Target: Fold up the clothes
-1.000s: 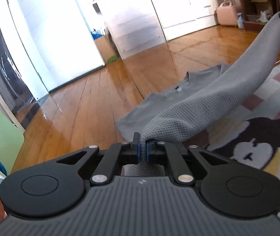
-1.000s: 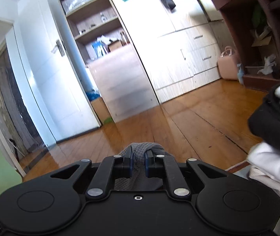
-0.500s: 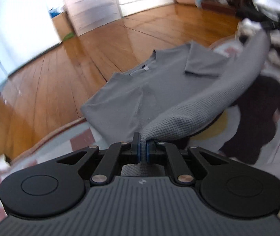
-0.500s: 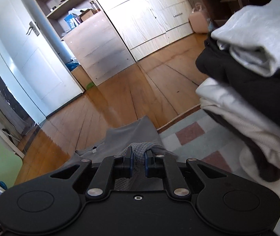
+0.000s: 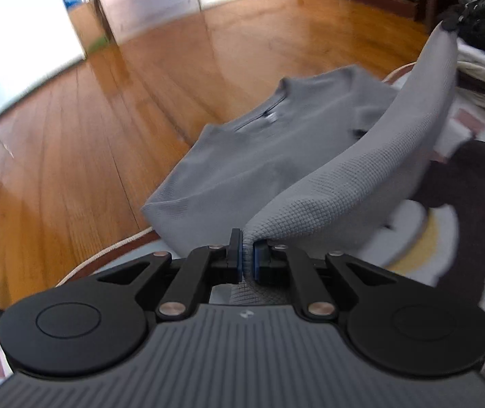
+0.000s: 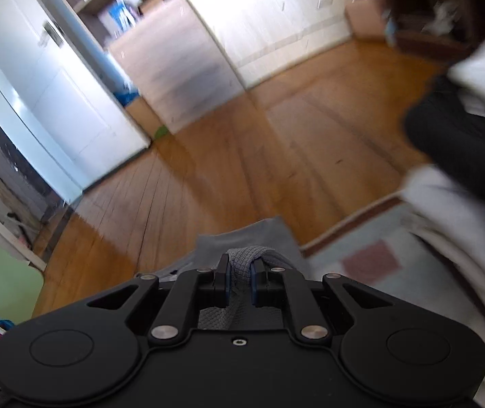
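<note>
Grey waffle-knit shirt (image 5: 276, 156) — honey-brown plank floor (image 5: 72, 129) — pale rug (image 6: 371, 258) (pink squares, dark blotches).

Bright daylight glares off the floor (image 5: 113, 129) — both fisheye views motion-blurred, edges perhaps softest.

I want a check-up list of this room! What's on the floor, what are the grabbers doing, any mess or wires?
Surface: patterned rug on a wooden floor.
Job's things: grey shirt, collar end lying flat, near edge lifted.
Clutter: stack of black and white clothes at the right.
Grippers: left gripper and right gripper, jaws each pinching the shirt's edge.
Cables: nothing seen.
Surroundings: white door, wooden cabinets, shelves, all blurred.
</note>
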`<state>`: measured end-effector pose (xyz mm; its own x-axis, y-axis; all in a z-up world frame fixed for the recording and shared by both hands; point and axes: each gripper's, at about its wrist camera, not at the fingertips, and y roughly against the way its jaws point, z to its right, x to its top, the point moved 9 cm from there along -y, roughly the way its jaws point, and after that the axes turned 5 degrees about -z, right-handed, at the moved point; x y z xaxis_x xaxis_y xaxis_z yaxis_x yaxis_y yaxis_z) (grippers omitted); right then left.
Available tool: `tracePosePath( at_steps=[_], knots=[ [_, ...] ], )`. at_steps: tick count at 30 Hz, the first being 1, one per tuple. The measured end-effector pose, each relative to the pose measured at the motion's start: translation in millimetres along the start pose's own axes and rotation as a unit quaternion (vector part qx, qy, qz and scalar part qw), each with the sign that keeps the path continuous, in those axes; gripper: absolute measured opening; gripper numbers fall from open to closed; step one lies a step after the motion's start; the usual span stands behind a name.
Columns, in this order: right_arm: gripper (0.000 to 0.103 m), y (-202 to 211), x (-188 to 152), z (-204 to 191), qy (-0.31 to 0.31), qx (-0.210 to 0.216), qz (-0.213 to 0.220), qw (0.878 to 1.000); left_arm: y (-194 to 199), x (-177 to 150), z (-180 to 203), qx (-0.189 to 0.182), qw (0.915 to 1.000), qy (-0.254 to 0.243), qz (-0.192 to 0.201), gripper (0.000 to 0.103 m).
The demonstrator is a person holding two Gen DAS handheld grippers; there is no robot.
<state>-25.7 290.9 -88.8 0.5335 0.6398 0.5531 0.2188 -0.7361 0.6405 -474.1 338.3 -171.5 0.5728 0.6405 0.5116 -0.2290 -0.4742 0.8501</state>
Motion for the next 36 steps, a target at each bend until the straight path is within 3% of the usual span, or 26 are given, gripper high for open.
tracePosePath(
  at_steps=[7,10,15,17,18,19,21,24,28,31,36],
  knots=[
    [0.013,-131.9,60.8,1.9,0.006,-0.035,-0.062,0.997,-98.9,35.0,-65.1,0.023,0.9971,0.066,-0.029,0.006],
    [0.013,-169.9,65.4,10.6,-0.008,-0.051,-0.076,0.996,-122.5,45.2,-69.7,0.041,0.9979,0.042,-0.029,0.006],
    [0.013,-195.4,76.0,33.1,-0.047,-0.082,-0.108,0.99,-137.9,72.6,-77.9,0.049,0.9986,0.005,-0.019,0.008],
    [0.013,-202.5,79.1,42.6,-0.058,-0.094,-0.125,0.986,-145.1,83.6,-80.5,0.063,0.9976,-0.012,-0.026,0.019],
    [0.016,-206.0,80.7,47.2,-0.063,-0.1,-0.134,0.984,-149.0,87.8,-83.4,0.078,0.9964,-0.019,-0.028,0.034],
    [0.017,-206.9,82.7,51.8,-0.069,-0.107,-0.133,0.983,-151.0,89.5,-88.9,0.098,0.9947,-0.021,-0.025,0.041],
    [0.037,-197.9,91.1,59.8,-0.079,-0.119,-0.094,0.985,-146.3,88.8,-97.9,0.117,0.9932,0.002,0.0,0.045],
    [0.038,-176.3,93.8,56.4,-0.036,-0.103,-0.036,0.993,-126.3,74.2,-112.5,0.079,0.9898,0.108,0.05,0.045],
    [0.042,-167.7,66.3,44.7,0.069,-0.093,-0.05,0.992,-101.4,41.3,-131.6,-0.004,0.9615,0.254,0.105,0.046],
    [0.049,-172.6,47.4,39.8,0.133,-0.1,-0.07,0.984,-101.5,17.7,-133.0,-0.045,0.9488,0.292,0.113,0.046],
    [0.063,-199.9,36.3,43.2,0.131,-0.094,-0.101,0.982,-127.7,-6.2,-126.2,-0.083,0.9481,0.298,0.073,0.054]
  ],
)
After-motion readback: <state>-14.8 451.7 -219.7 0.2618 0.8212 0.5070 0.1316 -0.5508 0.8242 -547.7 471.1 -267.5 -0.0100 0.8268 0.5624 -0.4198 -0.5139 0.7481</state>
